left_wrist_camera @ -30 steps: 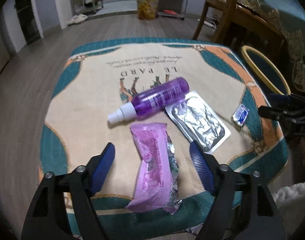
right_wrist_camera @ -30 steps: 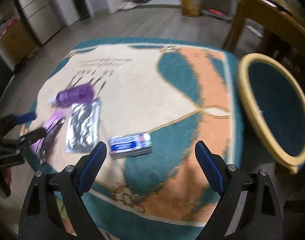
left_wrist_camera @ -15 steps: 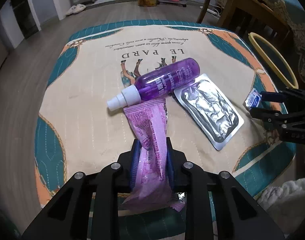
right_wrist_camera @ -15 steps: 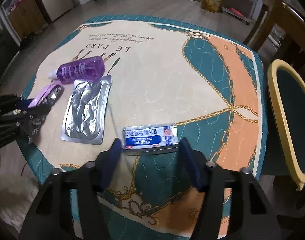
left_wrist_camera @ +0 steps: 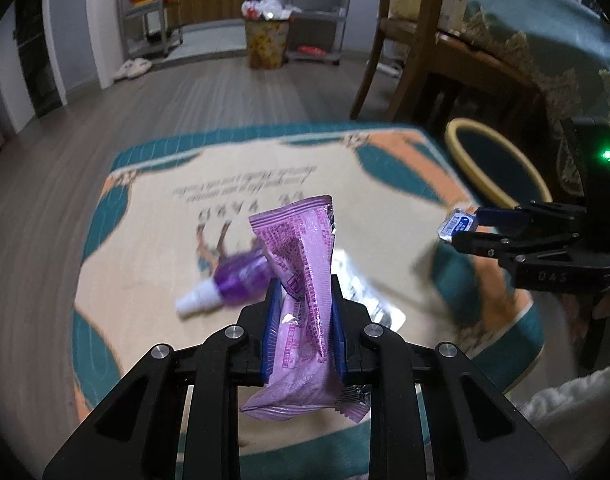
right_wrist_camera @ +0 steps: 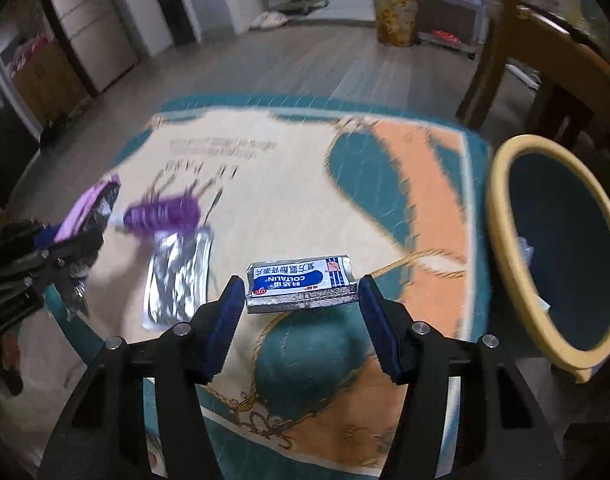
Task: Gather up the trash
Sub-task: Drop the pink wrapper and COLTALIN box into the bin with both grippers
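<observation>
Both tools were clamped, left tool (left_wrist_camera: 303,312) on the pink wrapper (left_wrist_camera: 301,300), right tool (right_wrist_camera: 299,300) on the blue packet (right_wrist_camera: 301,282), with the bin (right_wrist_camera: 505,240) lying nearer the right.

patterned cloth (right_wrist_camera: 289,168): teal, cream and orange, covered the low table | wooden chair (left_wrist_camera: 405,52): stood behind it | slippers (left_wrist_camera: 132,69): lay by doorway | metal shelf rack (left_wrist_camera: 151,8): stood against far wall
</observation>
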Tool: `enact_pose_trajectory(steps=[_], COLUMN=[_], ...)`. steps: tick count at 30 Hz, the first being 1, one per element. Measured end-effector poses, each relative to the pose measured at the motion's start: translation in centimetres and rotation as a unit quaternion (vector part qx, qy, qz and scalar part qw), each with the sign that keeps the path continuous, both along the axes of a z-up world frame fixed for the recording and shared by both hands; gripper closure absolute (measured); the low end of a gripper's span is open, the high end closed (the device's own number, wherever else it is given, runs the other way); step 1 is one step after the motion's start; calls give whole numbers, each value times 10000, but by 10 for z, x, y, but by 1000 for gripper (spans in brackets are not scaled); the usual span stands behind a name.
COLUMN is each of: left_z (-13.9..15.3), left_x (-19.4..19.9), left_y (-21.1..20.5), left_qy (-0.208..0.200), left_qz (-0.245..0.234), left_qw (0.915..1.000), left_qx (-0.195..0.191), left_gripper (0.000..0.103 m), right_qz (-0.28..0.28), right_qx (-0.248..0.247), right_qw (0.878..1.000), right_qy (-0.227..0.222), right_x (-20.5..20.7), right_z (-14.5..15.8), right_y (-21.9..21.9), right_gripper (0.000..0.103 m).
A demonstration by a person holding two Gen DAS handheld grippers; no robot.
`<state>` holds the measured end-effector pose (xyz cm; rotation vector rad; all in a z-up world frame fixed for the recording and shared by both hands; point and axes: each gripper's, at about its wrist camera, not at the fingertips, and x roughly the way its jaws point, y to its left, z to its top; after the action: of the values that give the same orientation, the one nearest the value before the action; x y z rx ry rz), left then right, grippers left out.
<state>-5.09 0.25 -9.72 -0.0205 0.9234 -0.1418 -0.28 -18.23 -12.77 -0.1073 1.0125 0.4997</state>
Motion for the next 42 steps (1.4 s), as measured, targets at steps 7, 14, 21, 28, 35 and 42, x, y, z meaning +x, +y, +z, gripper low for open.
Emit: enact_pose_trajectory(steps=[7,14,21,28,35,42], left_z=[26,55,53,14,-23,-22], left_x=[27,57,91,119,138,149], left_y=[-36,-97,-174,-240,-270,-275], left_qy=[-340,-707,-743,-431,-31,-156], left_qz=[-219,-727,-1415,-2151,-2264,-2131], left_qw=[9991,9947,9866,9749,9729,9742], left_qx=[-120,-173,-326,-371,-480,-730], left_gripper=[79,79,79,79,79,47], right_qz=[-749,-1419,-2033,-2887,-3178,-3174], right_qx=[50,333,237,814,846,1010], right_qw=[9967,9859,9779,9532,9410,9401], right_qy=[-322,-818,-424,391,795,720], right_x=[11,20,61,95,104,103], right_z=[71,137,105,49,12,12], right_y=[-57,-139,-194,-248,-268,-270], right_gripper=[45,45,45,44,44,33])
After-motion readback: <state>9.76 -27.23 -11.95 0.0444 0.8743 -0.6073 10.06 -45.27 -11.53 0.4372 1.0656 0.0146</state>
